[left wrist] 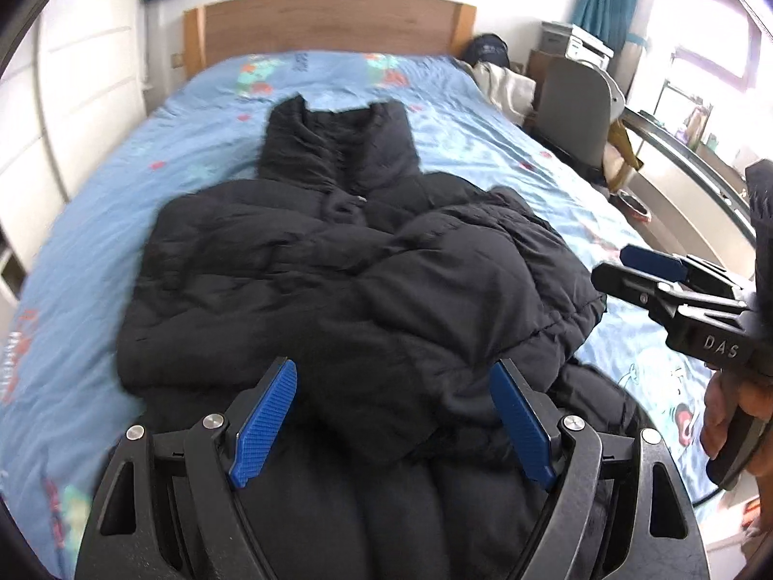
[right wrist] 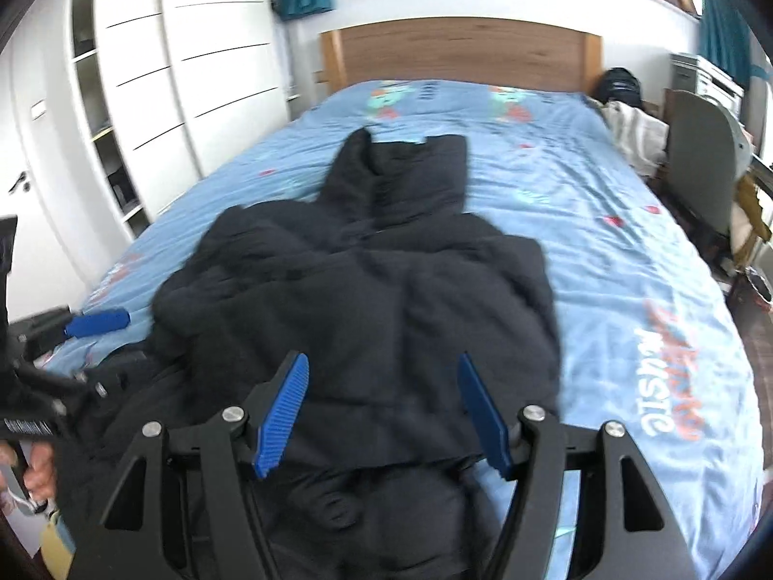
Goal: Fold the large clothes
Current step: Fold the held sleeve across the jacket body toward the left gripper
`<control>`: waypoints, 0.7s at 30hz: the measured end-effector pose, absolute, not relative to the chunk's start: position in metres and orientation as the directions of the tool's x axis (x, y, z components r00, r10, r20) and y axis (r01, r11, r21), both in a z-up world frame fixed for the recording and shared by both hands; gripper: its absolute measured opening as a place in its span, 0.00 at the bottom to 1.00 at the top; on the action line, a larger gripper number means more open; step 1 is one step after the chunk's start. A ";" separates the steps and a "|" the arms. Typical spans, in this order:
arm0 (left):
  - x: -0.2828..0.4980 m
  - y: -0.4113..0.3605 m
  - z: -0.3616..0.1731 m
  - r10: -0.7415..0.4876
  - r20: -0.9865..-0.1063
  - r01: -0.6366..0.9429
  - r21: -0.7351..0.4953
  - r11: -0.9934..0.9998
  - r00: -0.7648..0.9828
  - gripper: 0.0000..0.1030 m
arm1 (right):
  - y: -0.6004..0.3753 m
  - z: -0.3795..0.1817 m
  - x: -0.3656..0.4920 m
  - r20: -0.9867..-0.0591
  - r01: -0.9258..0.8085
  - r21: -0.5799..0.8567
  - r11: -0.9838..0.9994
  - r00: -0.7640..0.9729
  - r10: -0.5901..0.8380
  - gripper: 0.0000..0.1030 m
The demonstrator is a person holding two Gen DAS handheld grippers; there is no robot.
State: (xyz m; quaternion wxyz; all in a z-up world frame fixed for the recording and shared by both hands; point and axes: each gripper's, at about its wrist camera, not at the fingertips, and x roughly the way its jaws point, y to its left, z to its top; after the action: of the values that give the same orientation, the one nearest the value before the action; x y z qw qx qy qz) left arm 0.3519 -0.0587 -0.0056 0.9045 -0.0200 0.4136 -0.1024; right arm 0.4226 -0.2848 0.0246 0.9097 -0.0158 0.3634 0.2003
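Lying on bed: black jacket (left wrist: 338,261) on blue cover (left wrist: 87,222).
Left gripper (left wrist: 393,415): spread, empty.
Right gripper (right wrist: 384,411): spread, empty.
Right view only: wardrobe (right wrist: 159,72).
Left view only: desk (left wrist: 686,159).

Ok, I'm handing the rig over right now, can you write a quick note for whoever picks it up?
Left gripper: open, holding nothing, above the near end of the jacket.
Right gripper: open, holding nothing, also above the near end.
Black puffer jacket: lies lengthwise on the blue bedspread, collar toward the wooden headboard.
Done: both sleeves look folded in over the body, bunched on one side.
Left: fold the body end to end, probably hem toward collar, then flatten it.
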 end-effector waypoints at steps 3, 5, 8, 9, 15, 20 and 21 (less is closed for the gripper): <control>0.378 -0.073 -0.023 -0.210 -0.753 0.177 -0.125 0.976 0.623 0.79 | -0.294 0.016 0.444 -0.670 -0.353 0.120 0.928 0.661 0.338 0.62; 0.394 -0.079 -0.038 -0.210 -0.765 0.182 -0.123 0.976 0.608 0.79 | -0.300 0.004 0.460 -0.677 -0.334 0.147 0.931 0.653 0.340 0.62; 0.411 -0.077 -0.058 -0.195 -0.787 0.163 -0.121 0.979 0.585 0.79 | -0.303 -0.021 0.479 -0.700 -0.312 0.167 0.935 0.631 0.335 0.62; 0.417 -0.075 -0.066 -0.194 -0.794 0.155 -0.126 0.980 0.576 0.79 | -0.302 -0.031 0.484 -0.712 -0.308 0.171 0.936 0.618 0.333 0.62; 0.432 -0.075 -0.092 -0.181 -0.819 0.169 -0.104 0.980 0.545 0.80 | -0.293 -0.089 0.503 -0.767 -0.302 0.162 0.939 0.561 0.312 0.62; 0.436 -0.079 -0.103 -0.163 -0.823 0.189 -0.069 0.980 0.545 0.81 | -0.293 -0.112 0.510 -0.768 -0.288 0.178 0.941 0.557 0.316 0.62; 0.436 -0.080 -0.103 -0.164 -0.822 0.190 -0.070 0.979 0.545 0.81 | -0.292 -0.112 0.509 -0.770 -0.287 0.177 0.941 0.555 0.314 0.62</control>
State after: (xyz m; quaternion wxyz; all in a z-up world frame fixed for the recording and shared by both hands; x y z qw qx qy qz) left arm 0.4363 -0.0795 -0.1033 0.8788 0.0136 0.4662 -0.1007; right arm 0.5094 -0.2924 -0.1121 0.8816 0.0154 0.4398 0.1706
